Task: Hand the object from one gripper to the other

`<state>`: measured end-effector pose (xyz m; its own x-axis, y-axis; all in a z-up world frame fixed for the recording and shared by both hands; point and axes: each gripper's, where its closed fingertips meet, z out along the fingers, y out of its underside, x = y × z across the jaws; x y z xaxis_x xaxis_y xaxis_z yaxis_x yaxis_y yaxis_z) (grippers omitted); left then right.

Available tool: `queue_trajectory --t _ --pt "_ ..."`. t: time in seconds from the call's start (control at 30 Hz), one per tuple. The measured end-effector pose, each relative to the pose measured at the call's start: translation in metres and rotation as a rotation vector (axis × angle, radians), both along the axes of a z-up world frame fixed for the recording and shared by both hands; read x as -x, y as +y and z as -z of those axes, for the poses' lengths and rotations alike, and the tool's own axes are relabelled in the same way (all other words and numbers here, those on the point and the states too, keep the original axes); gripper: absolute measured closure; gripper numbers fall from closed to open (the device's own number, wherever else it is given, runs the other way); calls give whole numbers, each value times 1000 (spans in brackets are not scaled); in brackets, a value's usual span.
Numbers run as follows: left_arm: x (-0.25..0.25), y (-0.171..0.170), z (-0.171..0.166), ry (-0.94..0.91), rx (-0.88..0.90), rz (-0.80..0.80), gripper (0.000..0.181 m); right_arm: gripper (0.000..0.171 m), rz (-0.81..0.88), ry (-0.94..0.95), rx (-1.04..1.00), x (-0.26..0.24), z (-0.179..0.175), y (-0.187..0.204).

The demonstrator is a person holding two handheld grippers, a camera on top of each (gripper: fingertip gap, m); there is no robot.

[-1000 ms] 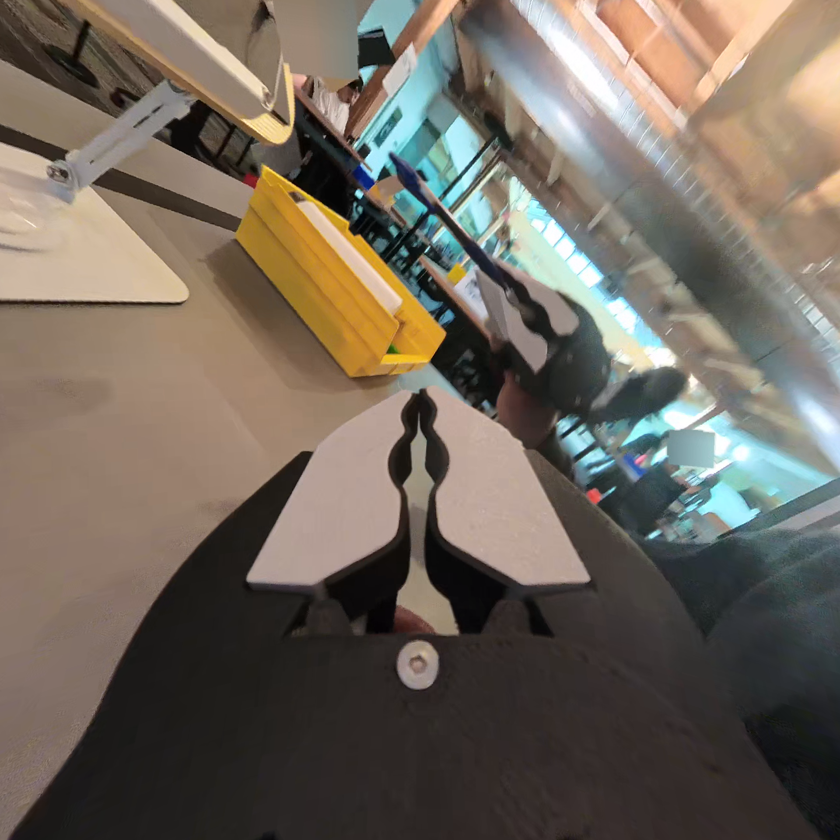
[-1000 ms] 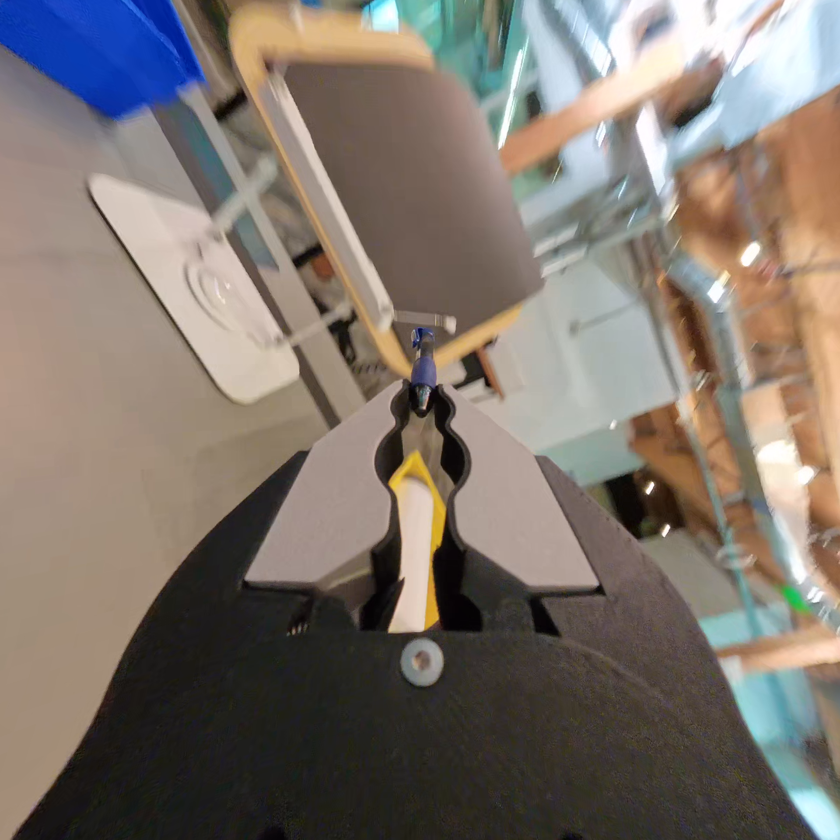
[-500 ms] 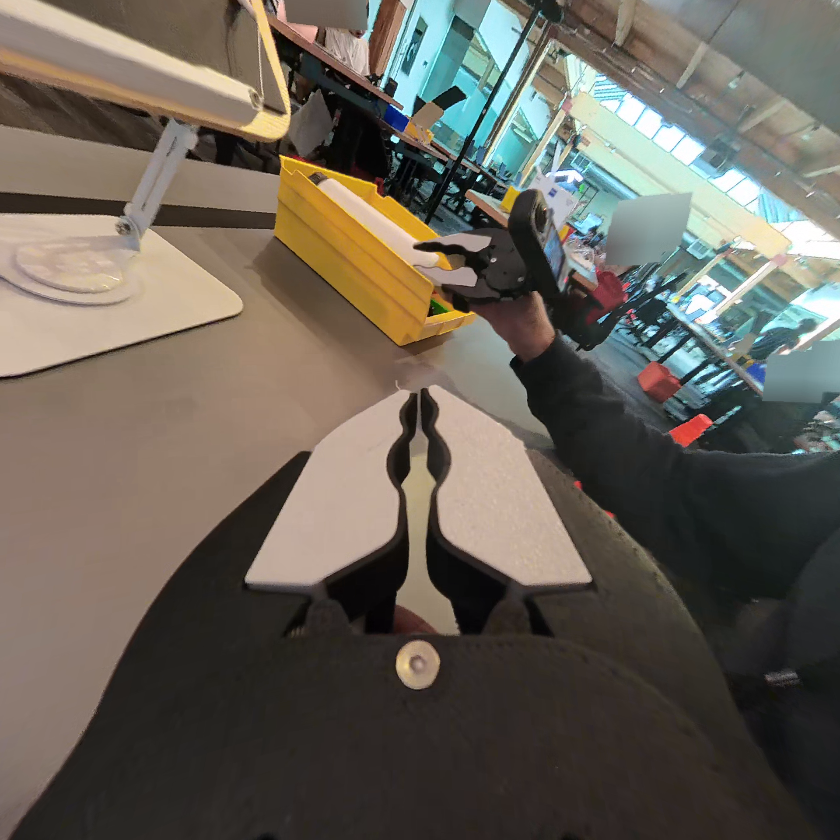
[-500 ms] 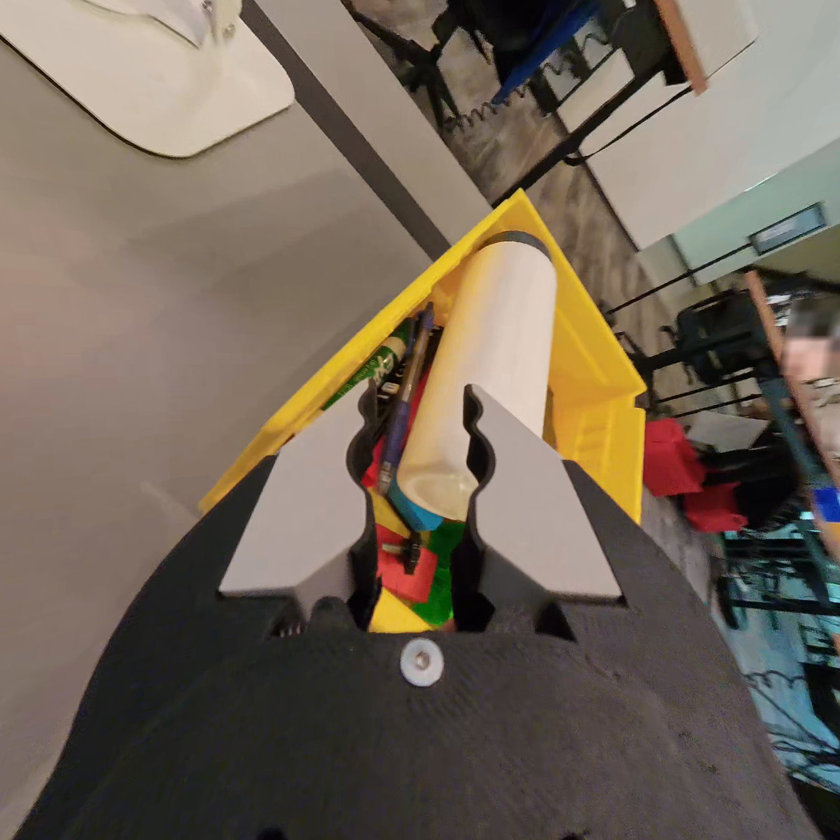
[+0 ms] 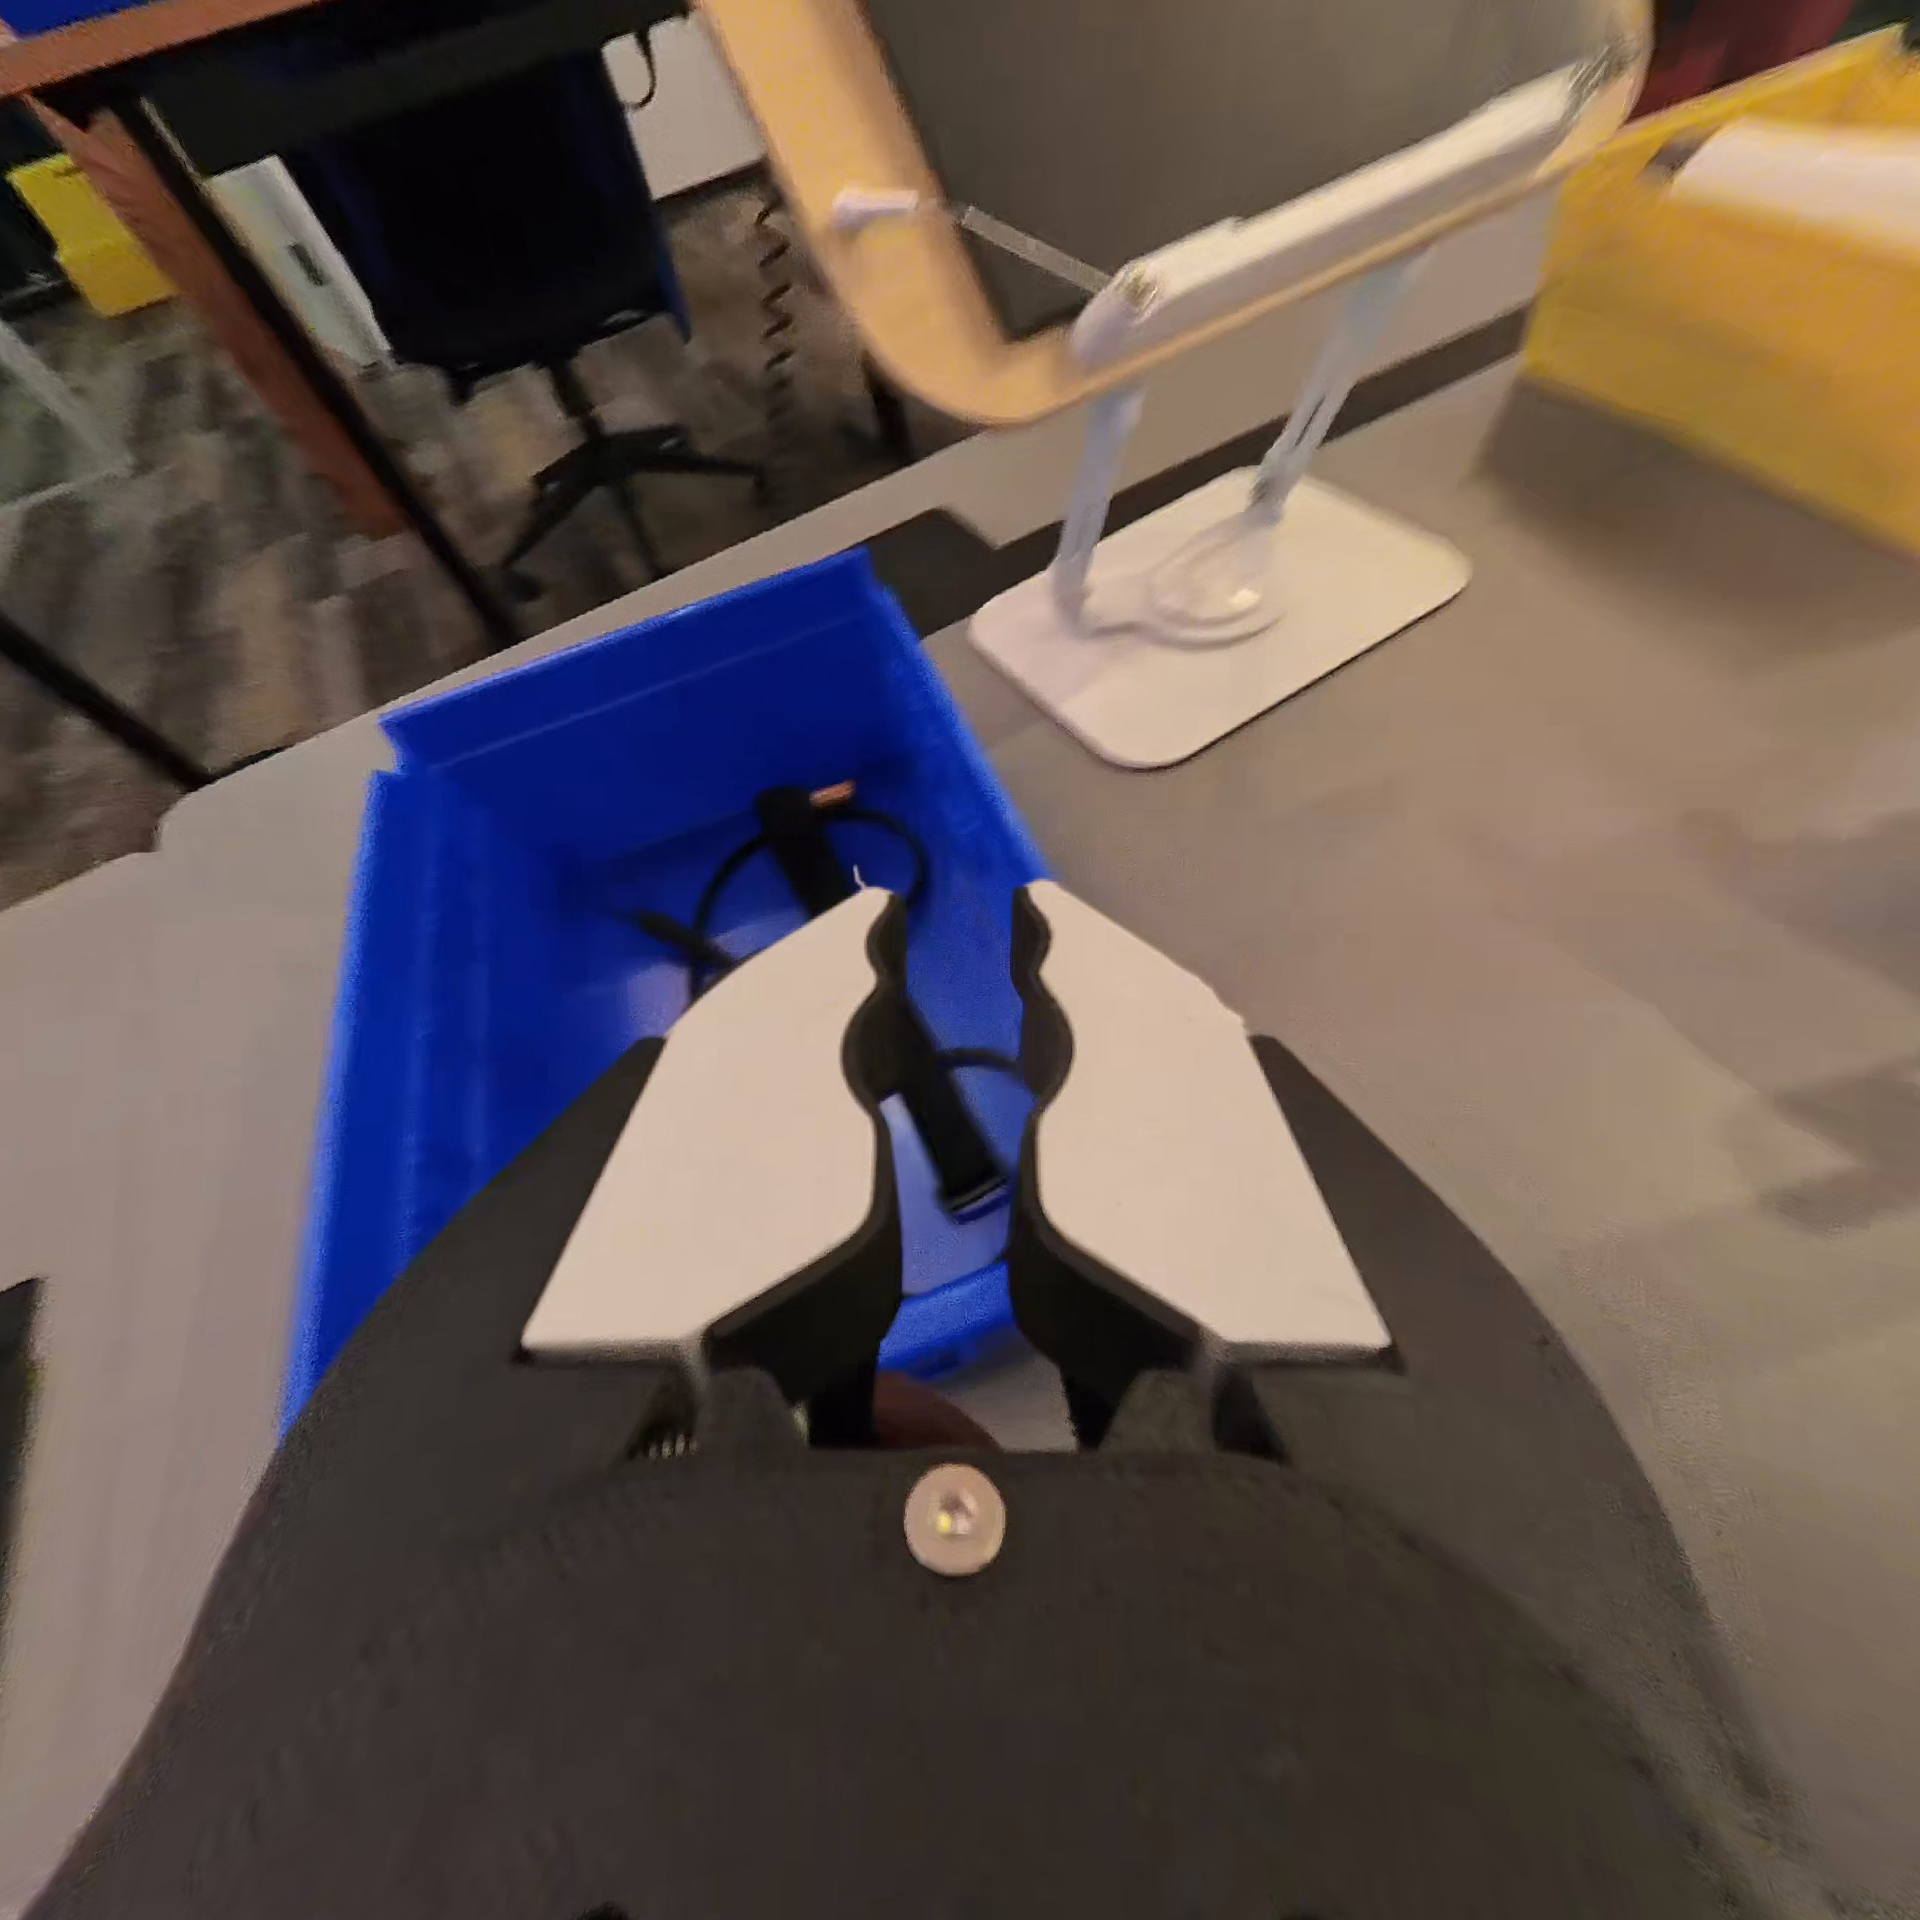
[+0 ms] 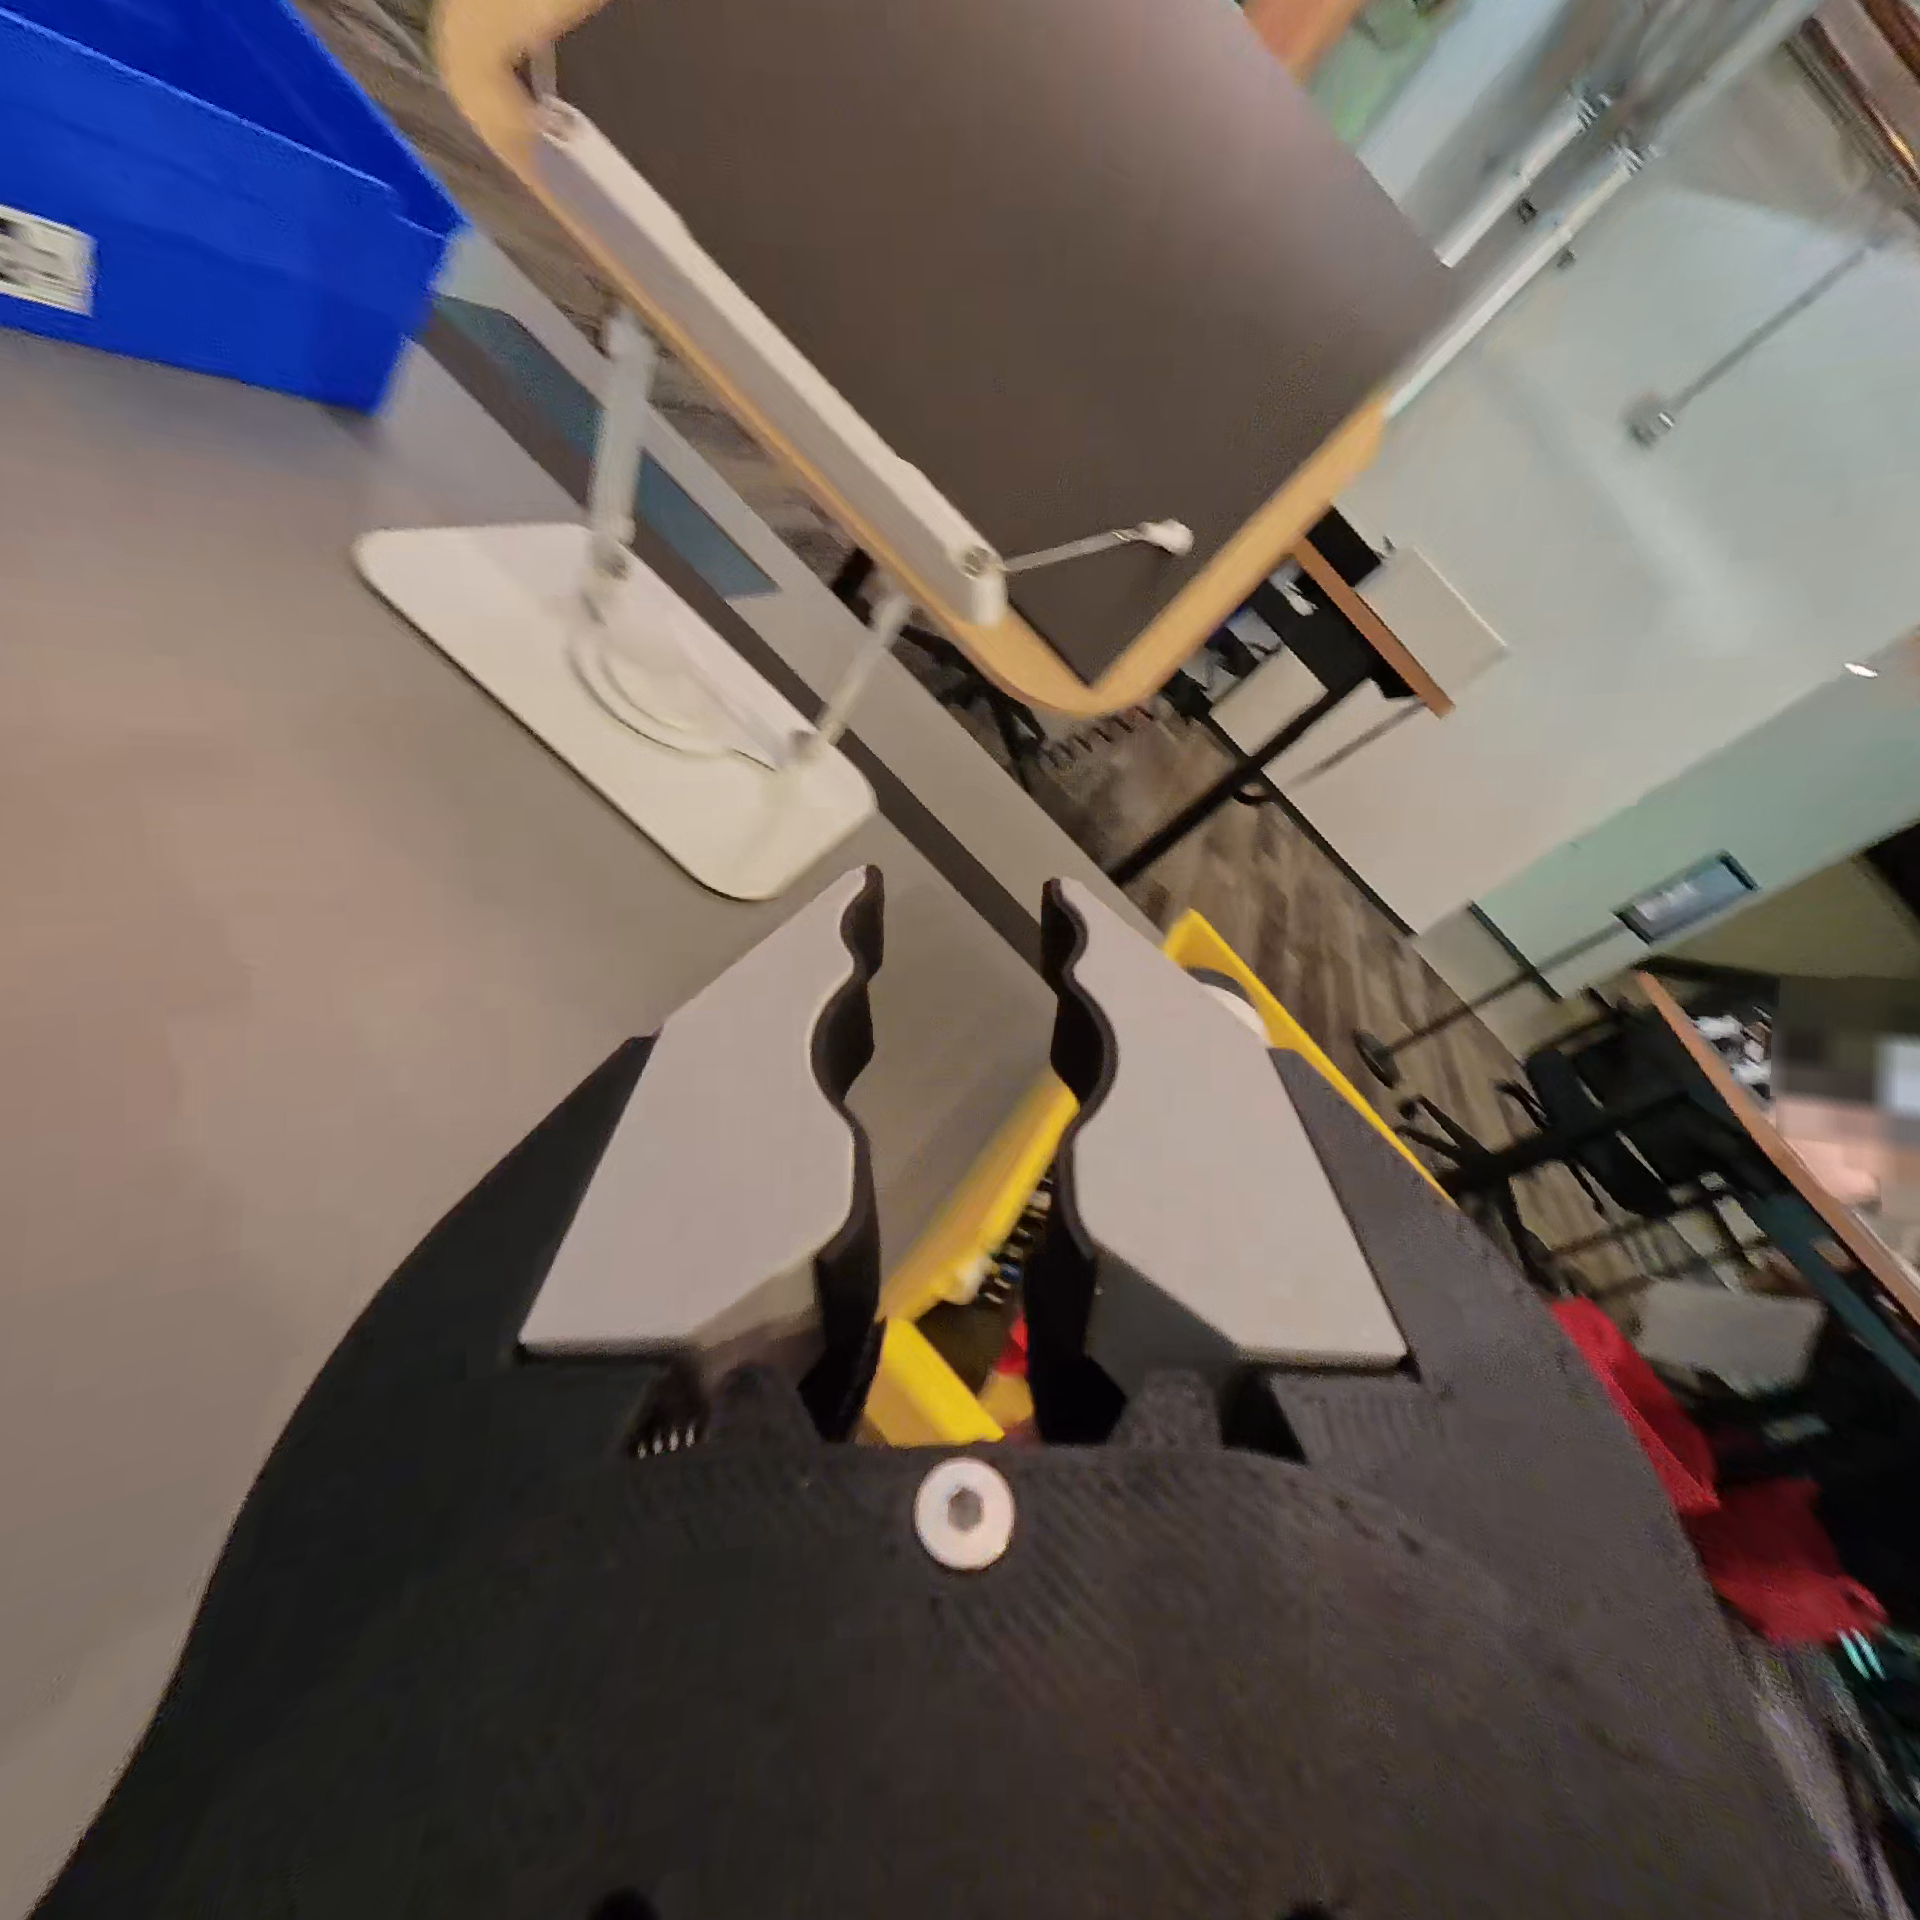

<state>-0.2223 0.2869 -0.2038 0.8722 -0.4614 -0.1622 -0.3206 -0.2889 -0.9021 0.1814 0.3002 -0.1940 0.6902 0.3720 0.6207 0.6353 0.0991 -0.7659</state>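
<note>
Left wrist view: the left gripper (image 5: 951,904), fingers parted and holding nothing, is hovering over the blue bin (image 5: 436,935), having swung away from the yellow bin (image 5: 1714,343) it faced earlier. A black corded object (image 5: 935,1101) is lying inside, long axis running away from the camera.

Right wrist view: the right gripper (image 6: 961,899), fingers spread and empty, is hanging above the bench (image 6: 208,883) edge, the pen seen earlier no longer in view; the white stand (image 6: 623,675) is sitting ahead with open bench between.

Dim, warm indoor light in left wrist view; soft shadows on grey table (image 5: 1558,935) right of blue bin (image 5: 436,935). Motion blur throughout, worst toward edges. Right wrist view brighter beyond stand (image 6: 623,665); wide-angle bending at borders.
</note>
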Motion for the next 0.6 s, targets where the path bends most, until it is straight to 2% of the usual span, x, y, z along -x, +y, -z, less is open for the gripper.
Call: queue_trajectory --t 0.27,0.4,0.6 --pt "28 57 47 225 125 21 157 144 -178 69 146 76 74 -1" --pt "31 83 71 344 204 93 158 144 -188 38 205 86 107 5" --pt "28 103 108 509 291 216 156 144 -177 32 251 82 128 8"
